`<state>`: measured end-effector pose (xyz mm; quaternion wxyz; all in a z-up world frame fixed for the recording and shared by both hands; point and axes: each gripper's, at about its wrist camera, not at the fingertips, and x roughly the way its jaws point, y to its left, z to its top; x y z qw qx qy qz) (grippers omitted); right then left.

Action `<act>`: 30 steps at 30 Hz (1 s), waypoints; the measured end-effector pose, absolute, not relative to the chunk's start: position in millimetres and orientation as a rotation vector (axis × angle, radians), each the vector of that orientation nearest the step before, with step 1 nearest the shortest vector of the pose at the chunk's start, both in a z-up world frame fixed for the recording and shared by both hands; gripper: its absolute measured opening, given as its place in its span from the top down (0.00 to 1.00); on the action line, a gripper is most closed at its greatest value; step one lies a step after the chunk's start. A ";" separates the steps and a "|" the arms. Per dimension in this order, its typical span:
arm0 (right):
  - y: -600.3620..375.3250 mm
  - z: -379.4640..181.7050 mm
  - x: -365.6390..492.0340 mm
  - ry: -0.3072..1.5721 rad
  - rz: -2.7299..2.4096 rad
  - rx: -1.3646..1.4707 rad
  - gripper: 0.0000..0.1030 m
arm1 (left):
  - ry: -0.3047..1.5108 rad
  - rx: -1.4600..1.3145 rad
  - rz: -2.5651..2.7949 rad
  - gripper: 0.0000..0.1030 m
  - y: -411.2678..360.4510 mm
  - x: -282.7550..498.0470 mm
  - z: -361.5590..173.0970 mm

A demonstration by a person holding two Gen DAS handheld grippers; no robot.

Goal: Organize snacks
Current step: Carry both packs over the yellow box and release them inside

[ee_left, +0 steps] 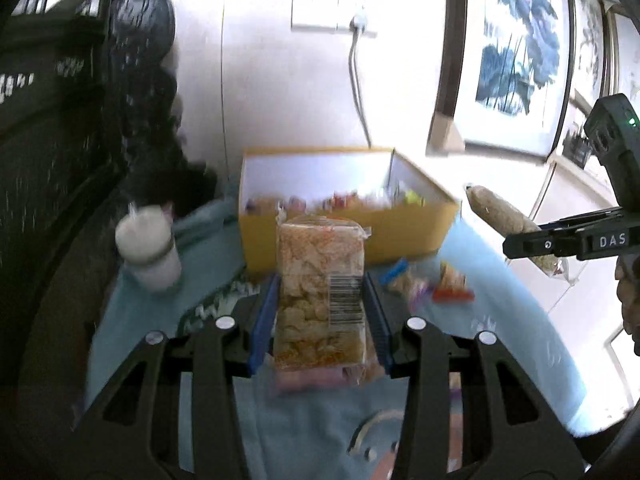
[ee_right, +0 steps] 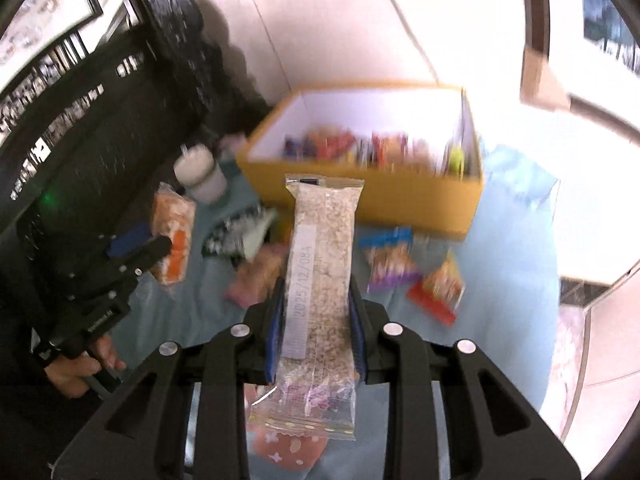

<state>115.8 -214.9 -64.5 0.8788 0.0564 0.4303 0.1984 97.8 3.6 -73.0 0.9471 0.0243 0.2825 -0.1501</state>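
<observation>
My left gripper (ee_left: 320, 292) is shut on a clear packet of orange puffed crackers (ee_left: 320, 280), held above the blue cloth; the same packet (ee_right: 173, 236) shows in the right wrist view. My right gripper (ee_right: 316, 300) is shut on a long clear packet of pale oat bar (ee_right: 320, 264) with a date label, also lifted; the left wrist view shows that packet (ee_left: 504, 216) at the right. Ahead stands the yellow box (ee_left: 412, 224) (ee_right: 360, 196), open, with several snack packets inside. Loose packets (ee_right: 436, 284) lie on the cloth in front of the box.
A white cup with a straw (ee_left: 148, 248) (ee_right: 200, 172) stands left of the box. A black-and-white packet (ee_right: 236, 236) and a pink packet (ee_right: 256, 276) lie on the blue cloth (ee_right: 512, 240). Dark carved furniture (ee_left: 48, 128) rises at the left. A person's hand (ee_right: 76, 372) holds the left gripper's handle.
</observation>
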 end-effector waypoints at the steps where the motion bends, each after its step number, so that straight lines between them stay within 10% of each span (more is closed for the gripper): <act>1: -217.7 -49.9 119.8 0.868 0.412 0.116 0.72 | 0.563 0.045 -0.304 0.59 1.5 102.2 -65.7; 22: -220.6 85.1 271.0 0.671 0.358 0.020 0.72 | 0.453 0.070 -0.282 0.58 -54.9 283.5 55.5; 25: -221.8 59.1 300.0 0.755 0.295 0.051 0.51 | 0.559 0.070 -0.272 0.08 -59.0 316.3 39.1; 30: -227.5 18.2 296.2 0.806 0.264 0.031 0.43 | 0.619 0.078 -0.233 0.03 -44.5 311.6 5.0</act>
